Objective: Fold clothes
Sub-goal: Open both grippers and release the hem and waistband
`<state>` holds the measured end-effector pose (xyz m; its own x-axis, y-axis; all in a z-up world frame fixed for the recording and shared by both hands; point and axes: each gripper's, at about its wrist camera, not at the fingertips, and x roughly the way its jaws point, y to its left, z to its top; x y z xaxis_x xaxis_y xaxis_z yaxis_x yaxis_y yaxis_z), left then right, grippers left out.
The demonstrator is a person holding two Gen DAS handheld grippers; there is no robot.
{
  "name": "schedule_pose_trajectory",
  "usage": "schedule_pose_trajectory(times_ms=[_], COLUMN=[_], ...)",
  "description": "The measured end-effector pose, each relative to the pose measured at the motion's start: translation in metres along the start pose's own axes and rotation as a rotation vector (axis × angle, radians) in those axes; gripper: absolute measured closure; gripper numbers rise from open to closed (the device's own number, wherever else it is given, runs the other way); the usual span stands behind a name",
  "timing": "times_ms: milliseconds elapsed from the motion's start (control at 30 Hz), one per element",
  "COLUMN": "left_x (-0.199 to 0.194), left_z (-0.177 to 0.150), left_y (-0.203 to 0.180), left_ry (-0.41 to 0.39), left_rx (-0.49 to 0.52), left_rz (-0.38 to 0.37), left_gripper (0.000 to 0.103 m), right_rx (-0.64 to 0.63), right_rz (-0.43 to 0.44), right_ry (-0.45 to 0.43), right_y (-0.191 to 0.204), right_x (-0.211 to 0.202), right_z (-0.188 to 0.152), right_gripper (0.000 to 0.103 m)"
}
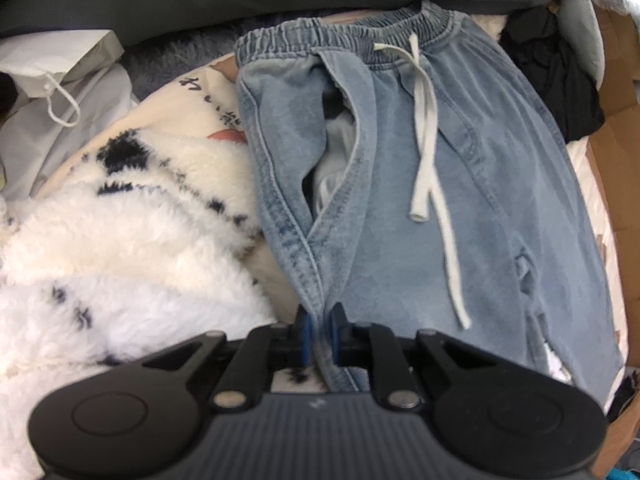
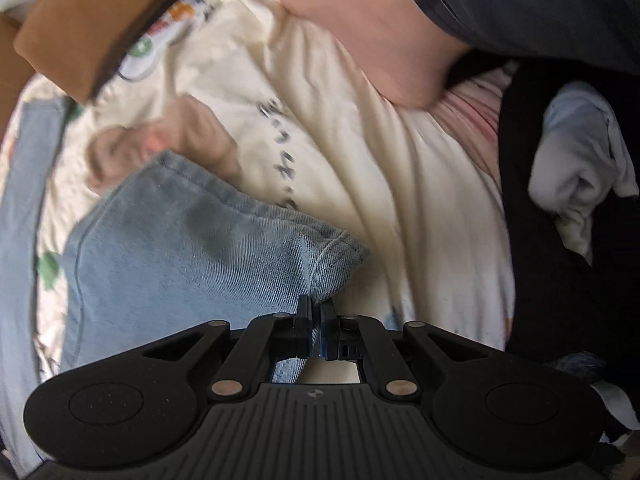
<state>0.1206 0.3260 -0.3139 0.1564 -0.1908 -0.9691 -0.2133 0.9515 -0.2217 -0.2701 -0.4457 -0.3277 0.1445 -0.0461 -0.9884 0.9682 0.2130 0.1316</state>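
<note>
Light blue denim trousers [image 1: 460, 160] with an elastic waistband and a white drawstring [image 1: 426, 136] lie spread ahead in the left wrist view, waistband at the far end. My left gripper [image 1: 320, 320] is shut on the trousers' side seam near the pocket opening. In the right wrist view, the hem end of a trouser leg [image 2: 192, 248] lies on the cream printed bedding [image 2: 380, 184]. My right gripper [image 2: 316, 312] is shut on the corner of that hem.
A white fluffy blanket with dark marks [image 1: 120, 240] lies left of the trousers. Dark garments [image 1: 552, 76] and cardboard [image 1: 616, 184] sit at the right. A person's bare foot [image 2: 380, 32] rests on the bedding; black and pale clothes [image 2: 576, 168] are piled at right; a brown box [image 2: 88, 28] is upper left.
</note>
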Motion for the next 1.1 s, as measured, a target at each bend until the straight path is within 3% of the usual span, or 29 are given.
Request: schedule_pose_trajectory(times_ms=[167,333,400,467,600,933,1100], left_x=[0.015,-0.004,-0.016,-0.029,-0.049,-0.057,-0.054], left_z=[0.006,0.011,0.011,0.012,0.012,0.017,0.014], left_y=[-0.001,-0.018,-0.019,-0.02,-0.027,-0.029,-0.038], left_ry=[0.018,-0.014,-0.036,-0.068,-0.121,-0.127,-0.105], left_rx=[-0.05,0.016,0.001,-0.004,0.035,-0.008,-0.01], left_rz=[0.063,0.098,0.074,0.047,0.025,-0.017,-0.068], left_gripper=[0.088,0.079,0.074,0.072,0.062,0.062,0.062], right_rx=[-0.079,-0.097,-0.104,-0.145,-0.186,-0.2,-0.261], right_rz=[-0.097,-0.109,-0.088,-0.084,-0.107,-0.145,-0.066], right_ry=[0.07,0.045,0.023,0.0,-0.024,-0.012,-0.007], right_y=[0.001,0.008,0.014,0.024,0.029,0.024,0.037], right_x=[0.021,0.008,0.001,-0.005,-0.01,-0.004,-0.006], right_z=[-0.01,-0.011,-0.01,-0.012,-0.013,-0.016,-0.02], right_gripper=[0.099,0.093,0.09,0.078,0.069,0.063,0.062])
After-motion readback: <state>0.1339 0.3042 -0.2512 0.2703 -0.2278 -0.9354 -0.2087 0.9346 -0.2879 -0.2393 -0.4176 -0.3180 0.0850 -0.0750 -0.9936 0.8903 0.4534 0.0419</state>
